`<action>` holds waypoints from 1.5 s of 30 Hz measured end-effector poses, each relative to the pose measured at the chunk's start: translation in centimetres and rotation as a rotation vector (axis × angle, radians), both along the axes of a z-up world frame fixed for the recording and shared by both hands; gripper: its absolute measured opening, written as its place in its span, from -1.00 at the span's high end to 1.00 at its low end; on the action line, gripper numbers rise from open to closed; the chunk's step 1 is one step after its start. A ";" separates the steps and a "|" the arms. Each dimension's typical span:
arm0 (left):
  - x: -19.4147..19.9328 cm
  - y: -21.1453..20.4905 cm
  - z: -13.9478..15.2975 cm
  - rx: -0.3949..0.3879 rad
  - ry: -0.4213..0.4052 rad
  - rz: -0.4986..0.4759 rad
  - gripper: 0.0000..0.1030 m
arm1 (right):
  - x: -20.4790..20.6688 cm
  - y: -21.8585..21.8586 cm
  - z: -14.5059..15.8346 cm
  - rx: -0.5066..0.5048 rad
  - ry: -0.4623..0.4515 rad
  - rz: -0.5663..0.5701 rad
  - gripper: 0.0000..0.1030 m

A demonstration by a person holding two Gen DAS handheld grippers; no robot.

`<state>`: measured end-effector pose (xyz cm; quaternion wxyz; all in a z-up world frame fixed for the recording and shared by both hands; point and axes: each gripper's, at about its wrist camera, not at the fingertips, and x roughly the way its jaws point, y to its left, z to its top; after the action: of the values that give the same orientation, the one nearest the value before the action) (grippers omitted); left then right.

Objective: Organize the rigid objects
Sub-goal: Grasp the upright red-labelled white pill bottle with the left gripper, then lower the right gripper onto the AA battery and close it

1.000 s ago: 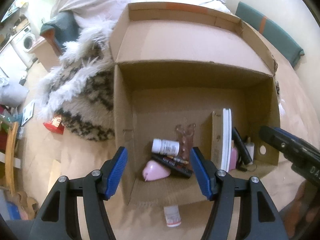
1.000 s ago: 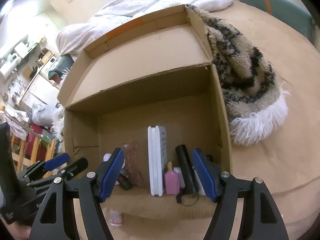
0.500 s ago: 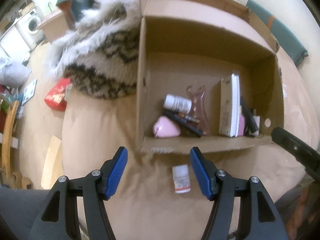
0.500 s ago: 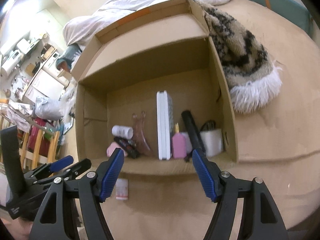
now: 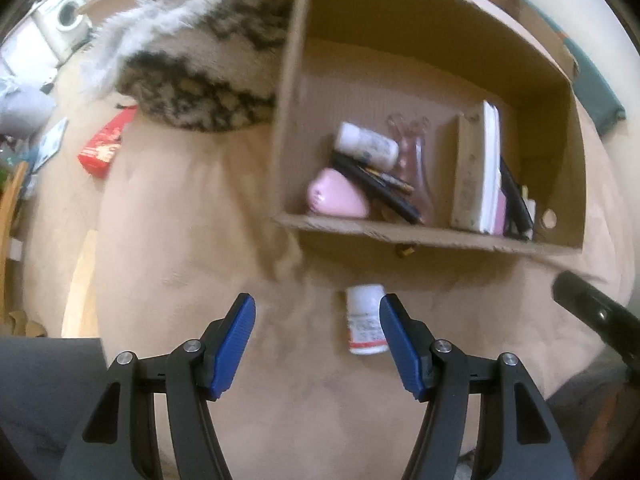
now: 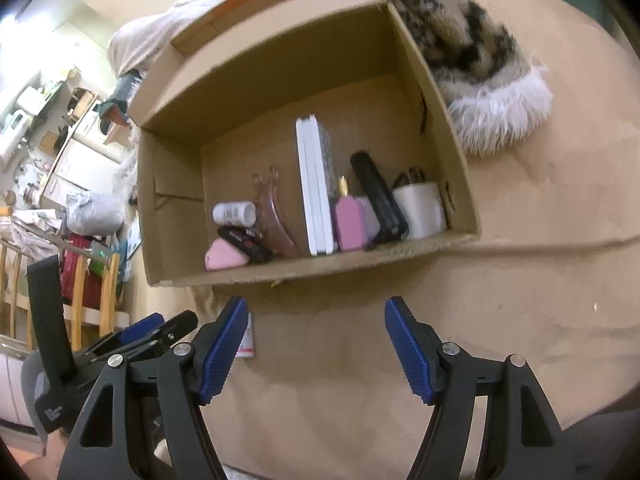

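Observation:
An open cardboard box [image 5: 292, 112] [image 6: 436, 92] lies on the tan bedcover. Inside it are a white bottle [image 5: 366, 146], a pink heart-shaped case [image 5: 336, 200], black pens [image 5: 376, 188], a clear pink vase [image 5: 414, 168], a white book [image 5: 480, 168] [image 6: 314, 192], a pink bottle [image 6: 350, 222], a black tube [image 6: 378, 196] and a white cup [image 6: 420, 210]. A small white bottle with a red-edged label [image 5: 366, 320] [image 6: 246, 338] lies outside, in front of the box. My left gripper [image 5: 316, 340] is open and empty, the bottle just inside its right finger. My right gripper [image 6: 316, 346] is open and empty, right of that bottle.
A furry patterned blanket [image 5: 200, 64] [image 6: 476, 60] lies beside the box. A red packet [image 5: 106, 146] lies at the bed's left side. A washing machine [image 5: 66, 20] and room clutter stand at the far left. My left gripper shows in the right wrist view [image 6: 136, 338].
Both grippers have pulled back from the box and tilted down. The small bottle outside the box now sits between the left gripper's fingers. Both stay open.

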<state>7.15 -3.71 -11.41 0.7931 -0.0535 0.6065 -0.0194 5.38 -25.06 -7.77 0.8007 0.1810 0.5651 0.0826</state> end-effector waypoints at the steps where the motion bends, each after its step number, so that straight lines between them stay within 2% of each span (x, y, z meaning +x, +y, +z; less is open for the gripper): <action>1: 0.1 -0.6 -0.5 0.000 0.016 -0.022 -0.19 | 0.1 0.0 -0.2 -0.005 0.010 -0.001 -0.45; 5: 0.6 -2.1 -2.3 -0.020 0.073 -0.065 -0.18 | 0.4 0.3 -1.5 -0.006 0.051 -0.002 -0.45; 8: 1.2 -3.2 -3.7 0.021 0.081 -0.103 -0.16 | 0.8 1.0 -2.3 -0.033 0.073 0.014 -0.45; 9: 1.4 -3.3 -4.0 0.031 0.088 -0.110 -0.08 | 0.9 1.3 -2.7 -0.041 0.082 0.020 -0.45; 10: 1.7 -3.4 -4.4 0.037 0.102 -0.111 0.11 | 1.1 1.5 -2.9 -0.048 0.088 0.024 -0.45; 12: 2.4 -3.1 -5.4 0.021 0.145 -0.097 0.22 | 1.4 1.9 -3.5 -0.071 0.099 0.033 -0.45; 15: 2.7 -2.6 -5.6 0.011 0.159 -0.077 0.53 | 2.0 2.5 -4.3 -0.098 0.110 0.047 -0.45; 20: 3.0 -1.1 -4.9 0.038 0.163 -0.051 0.53 | 2.7 3.8 -4.7 -0.128 0.089 0.089 -0.45; 28: 2.8 2.9 -2.7 0.011 0.126 0.095 0.53 | 3.8 6.5 -6.3 -0.241 0.047 0.188 -0.45; 34: 3.0 4.6 -1.7 -0.005 0.111 0.123 0.53 | 5.5 9.3 -9.1 -0.312 0.022 0.251 -0.45; 37: 3.2 4.8 -1.4 -0.007 0.112 0.125 0.53 | 6.0 10.5 -9.6 -0.354 -0.032 0.264 -0.71; 39: 2.7 4.8 -1.4 -0.011 0.118 0.127 0.53 | 6.2 11.5 -10.1 -0.363 -0.031 0.256 -0.87; 43: 3.2 4.5 -1.7 -0.014 0.120 0.129 0.53 | 6.1 12.9 -10.5 -0.382 -0.047 0.219 -0.96; 45: 3.4 4.4 -1.9 -0.013 0.117 0.125 0.53 | 6.2 12.9 -10.5 -0.358 -0.042 0.188 -0.97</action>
<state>10.55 0.72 -13.33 0.7557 -0.0975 0.6469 0.0293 11.55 -12.13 -18.24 0.8204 -0.0196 0.5683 0.0590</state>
